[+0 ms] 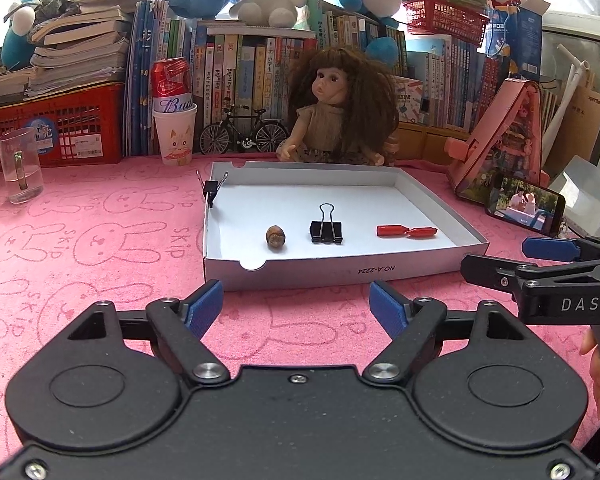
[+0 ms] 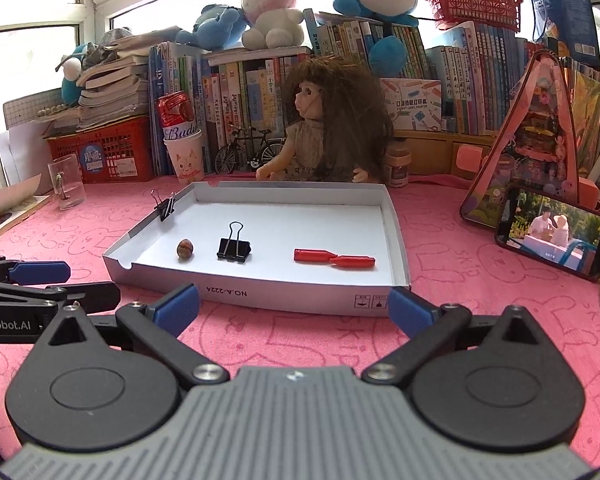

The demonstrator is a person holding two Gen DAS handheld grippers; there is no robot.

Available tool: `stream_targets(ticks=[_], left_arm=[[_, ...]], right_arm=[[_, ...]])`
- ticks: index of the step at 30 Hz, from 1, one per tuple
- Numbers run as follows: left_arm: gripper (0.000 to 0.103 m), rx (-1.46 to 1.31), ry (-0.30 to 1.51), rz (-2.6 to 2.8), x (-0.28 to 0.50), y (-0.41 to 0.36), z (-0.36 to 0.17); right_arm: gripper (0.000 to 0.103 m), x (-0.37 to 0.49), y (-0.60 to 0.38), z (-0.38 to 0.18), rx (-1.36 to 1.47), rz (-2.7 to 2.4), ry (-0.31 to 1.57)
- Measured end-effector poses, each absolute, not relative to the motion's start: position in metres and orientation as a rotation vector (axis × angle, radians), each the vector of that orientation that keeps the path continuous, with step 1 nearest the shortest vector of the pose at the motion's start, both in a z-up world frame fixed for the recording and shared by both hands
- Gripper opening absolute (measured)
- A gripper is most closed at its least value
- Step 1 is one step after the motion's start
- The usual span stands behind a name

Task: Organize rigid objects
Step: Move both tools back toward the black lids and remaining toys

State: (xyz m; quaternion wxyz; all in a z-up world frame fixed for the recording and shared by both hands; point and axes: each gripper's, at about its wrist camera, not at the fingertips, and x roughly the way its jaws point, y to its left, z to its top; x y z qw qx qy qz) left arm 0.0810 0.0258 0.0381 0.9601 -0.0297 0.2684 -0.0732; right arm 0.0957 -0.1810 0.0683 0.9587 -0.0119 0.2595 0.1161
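Across the pink rabbit-print surface (image 1: 100,216), a wall of books (image 1: 236,80) and plush toys closes the far edge, with a long-haired doll (image 1: 340,112) seated just behind the white tray (image 1: 340,272). The tray lies in the middle, its near wall facing both tongs, with bare cloth between that wall and the fingertips. Right of the tray stand a pink toy house (image 2: 540,140) and a phone (image 2: 556,236) showing video; left of it, well apart, are a clear glass (image 1: 20,164) and a paper cup holding a red can (image 1: 172,92). The left tongs (image 1: 296,308) are open and empty, and the right tongs (image 2: 294,308) stand spread wide with nothing between them. Inside the tray, in a row near the front wall, lie a red handle-shaped piece (image 2: 334,259) at right, a black binder clip (image 2: 234,248) in the middle and a small brown nut (image 2: 185,249) at left, each apart from the others. A smaller clip (image 1: 211,189) grips the tray's left wall at the far corner.
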Motion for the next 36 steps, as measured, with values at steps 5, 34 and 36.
stream_targets(ticks=[5, 34, 36], left_arm=[[0.079, -0.043, 0.54, -0.149, 0.068, 0.026, 0.029], [0.079, -0.011, 0.525, -0.123, 0.015, 0.031, -0.009], [0.078, -0.017, 0.523, -0.125, 0.013, 0.032, -0.009]], right_arm=[[0.103, 0.083, -0.179, 0.061, -0.048, 0.231, 0.51], [0.103, 0.031, -0.196, 0.022, -0.081, 0.146, 0.461], [0.103, 0.028, -0.195, 0.02, -0.089, 0.147, 0.462]])
